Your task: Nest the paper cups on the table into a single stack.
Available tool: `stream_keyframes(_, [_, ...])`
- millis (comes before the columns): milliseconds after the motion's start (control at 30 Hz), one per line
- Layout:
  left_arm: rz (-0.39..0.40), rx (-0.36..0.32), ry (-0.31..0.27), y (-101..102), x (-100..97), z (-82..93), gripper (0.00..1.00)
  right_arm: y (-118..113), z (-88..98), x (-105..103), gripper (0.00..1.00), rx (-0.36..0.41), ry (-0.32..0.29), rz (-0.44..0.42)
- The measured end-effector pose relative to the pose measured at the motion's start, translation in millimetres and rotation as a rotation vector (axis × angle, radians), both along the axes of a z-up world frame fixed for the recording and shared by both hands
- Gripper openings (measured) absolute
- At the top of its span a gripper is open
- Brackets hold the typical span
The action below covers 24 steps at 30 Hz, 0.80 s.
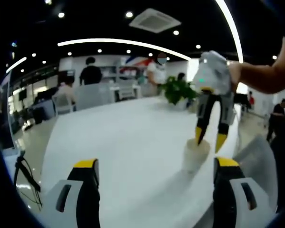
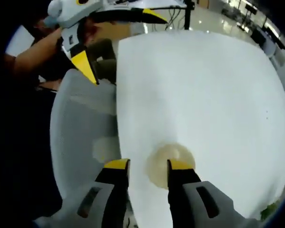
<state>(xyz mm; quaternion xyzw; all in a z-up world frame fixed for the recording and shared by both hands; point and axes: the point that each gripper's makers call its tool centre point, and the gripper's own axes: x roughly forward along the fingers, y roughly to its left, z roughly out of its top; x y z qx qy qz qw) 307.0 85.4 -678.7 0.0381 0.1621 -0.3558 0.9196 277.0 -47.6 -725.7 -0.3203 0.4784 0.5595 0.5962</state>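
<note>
**Right tool poised over the cup, grasp not yet made**

Nearest, in the right gripper view, the right tool (image 2: 144, 166) hangs jaws apart above a paper cup (image 2: 170, 165) standing near the tabletop (image 2: 204, 95) edge. Beyond, the left tool (image 2: 118, 40), jaws apart, waits empty. Next, probably: lower and close on the cup's rim.

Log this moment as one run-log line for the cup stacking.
phase: reaching cup | right hand-held gripper: open, above paper cup, jaws straddling its rim | left hand-held gripper: open, empty | cup: upright on white table
</note>
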Motion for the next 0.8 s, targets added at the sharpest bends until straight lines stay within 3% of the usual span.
stream_keyframes(100, [-0.010,-0.002,-0.003,-3.5,0.9,1.0,0.99,-0.7,17.7,12.3,0.40,0.120,-0.082,-0.004])
stream_keyframes(133, [-0.015,-0.004,-0.005,-4.8,1.2,1.5,0.99,-2.7,21.7,12.7,0.43,0.144,-0.093,0.008])
stream_keyframes(233, [-0.022,-0.004,-0.025,-7.9,2.5,3.8,0.99,-13.7,29.4,15.7,0.50,0.190,-0.083,-0.069])
stream_keyframes(367, [-0.031,-0.021,-0.022,-13.0,2.3,5.1,0.99,-30.5,34.7,23.5,0.66,0.240,-0.162,-0.107])
stream_keyframes(433, [-0.040,-0.023,-0.022,-16.0,2.5,4.7,0.99,-34.5,37.3,19.9,0.80,0.305,-0.155,-0.138])
stream_keyframes(500, [-0.050,-0.026,-0.023,-19.6,2.1,4.5,0.99,-39.4,39.5,23.4,0.87,0.363,-0.199,-0.165])
stream_keyframes(633, [-0.085,-0.080,-0.030,-30.9,-2.2,7.3,0.99,-50.0,29.9,23.5,1.00,0.431,-0.236,-0.239])
stream_keyframes(800, [-0.098,-0.057,-0.039,-39.1,-7.0,-3.9,0.99,-56.3,26.8,29.1,1.00,0.541,-0.324,-0.301])
